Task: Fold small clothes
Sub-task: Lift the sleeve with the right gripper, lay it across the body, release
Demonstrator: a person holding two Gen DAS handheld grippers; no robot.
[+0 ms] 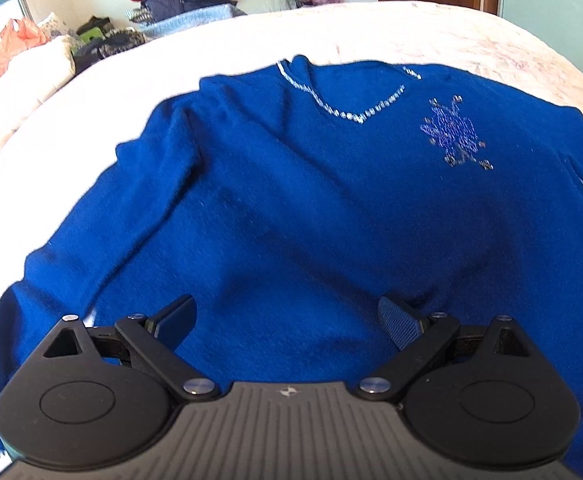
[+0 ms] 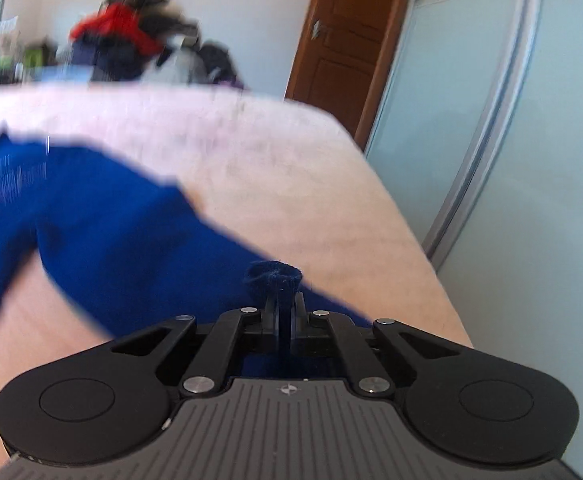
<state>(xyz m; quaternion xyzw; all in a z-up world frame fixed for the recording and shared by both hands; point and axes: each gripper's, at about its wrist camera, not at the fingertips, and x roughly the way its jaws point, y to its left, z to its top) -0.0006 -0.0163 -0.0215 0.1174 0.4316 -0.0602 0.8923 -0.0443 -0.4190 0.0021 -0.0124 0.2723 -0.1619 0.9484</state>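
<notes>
Blue sweater [image 1: 311, 200] lies face up on bed [image 1: 411, 32], V-neck toward far edge, sleeves out either side. Step in hand, as you'd judge it: fold sleeve inward over body. Carry cuff low and straight across chest, keep tension light so knit doesn't drag shoulder off line; lay flat before letting go. Right gripper [image 2: 285, 314] clenched on pinch of sleeve end [image 2: 273, 276], fabric bunched above tips. Left gripper [image 1: 287, 320] released wide over sweater hem, holding nothing; contact with cloth unclear.
</notes>
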